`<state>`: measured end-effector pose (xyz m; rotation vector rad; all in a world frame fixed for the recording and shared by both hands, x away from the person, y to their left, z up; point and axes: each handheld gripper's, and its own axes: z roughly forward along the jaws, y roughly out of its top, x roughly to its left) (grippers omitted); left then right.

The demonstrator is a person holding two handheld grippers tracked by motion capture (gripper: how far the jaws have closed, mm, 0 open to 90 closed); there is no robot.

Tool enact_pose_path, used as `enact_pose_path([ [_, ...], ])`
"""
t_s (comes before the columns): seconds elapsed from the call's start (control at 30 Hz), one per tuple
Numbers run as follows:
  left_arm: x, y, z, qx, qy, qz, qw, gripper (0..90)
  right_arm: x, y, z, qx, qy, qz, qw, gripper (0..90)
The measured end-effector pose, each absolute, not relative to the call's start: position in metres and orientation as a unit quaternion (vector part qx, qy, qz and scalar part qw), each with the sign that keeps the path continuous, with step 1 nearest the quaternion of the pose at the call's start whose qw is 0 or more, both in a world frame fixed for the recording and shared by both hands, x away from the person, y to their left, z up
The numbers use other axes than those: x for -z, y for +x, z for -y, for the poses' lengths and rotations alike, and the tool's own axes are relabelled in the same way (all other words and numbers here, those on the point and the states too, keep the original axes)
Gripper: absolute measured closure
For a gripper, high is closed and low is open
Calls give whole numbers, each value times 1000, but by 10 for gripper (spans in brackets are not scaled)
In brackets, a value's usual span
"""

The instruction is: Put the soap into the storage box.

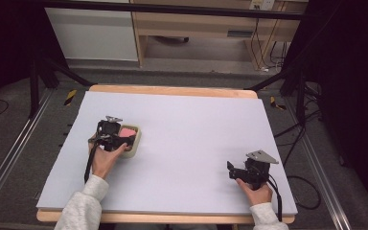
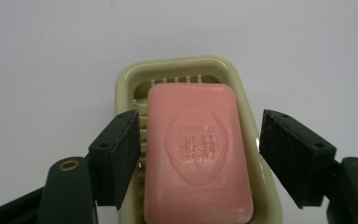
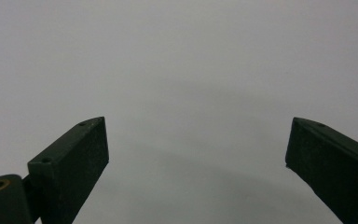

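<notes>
The worktop point(image 1: 187, 143) is the largest thing here: a wooden board whose pale edge shows at the far and near sides, covered by a smooth, matte, light grey sheet with no pattern. Both grippers sit over this sheet, well apart from each other.

The soap dish point(image 2: 126, 84) comes next, seen in the high view point(image 1: 135, 143) directly under and just ahead of the left gripper point(image 1: 112, 136). It is a pale cream-green plastic tray, rectangular with well-rounded corners and a raised, glossy rim. Short ribs or slots run across its floor at the end far from the gripper.

In the dish lies a bar of soap point(image 2: 198, 158), pink, oblong, with softened corners and a slightly waxy surface. An oval stamp with raised lettering is pressed into its top face; the letters are too blurred to read. The bar takes up most of the dish, leaving a strip of ribbed floor bare beyond its far end.

In the left gripper view, the left gripper point(image 2: 198, 161) has its two black, flat-faced jaws standing apart, one on each side of the soap. One jaw reaches in over the dish rim close beside the bar, the other stands outside the opposite rim; neither clearly touches the soap.

The right gripper point(image 1: 235, 171), held in the person's right hand point(image 1: 255, 193), has its jaws spread wide point(image 3: 196, 154), with bare grey sheet between them and nothing held.
</notes>
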<state>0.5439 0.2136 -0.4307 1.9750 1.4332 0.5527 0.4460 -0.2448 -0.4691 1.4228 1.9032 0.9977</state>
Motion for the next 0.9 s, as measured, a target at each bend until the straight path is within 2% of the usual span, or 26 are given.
enact_pose_path([
  [0.33,418,521,-220,-220,745,-516,361,288,469,446,245,-375,533,-706,277,62],
  [0.6,413,492,-232,-220,730,-490,422,306,468,446,246,-376,535,-704,278,62],
  [0.9,420,466,-257,-239,719,-487,434,303,468,446,247,-375,539,-701,279,62],
])
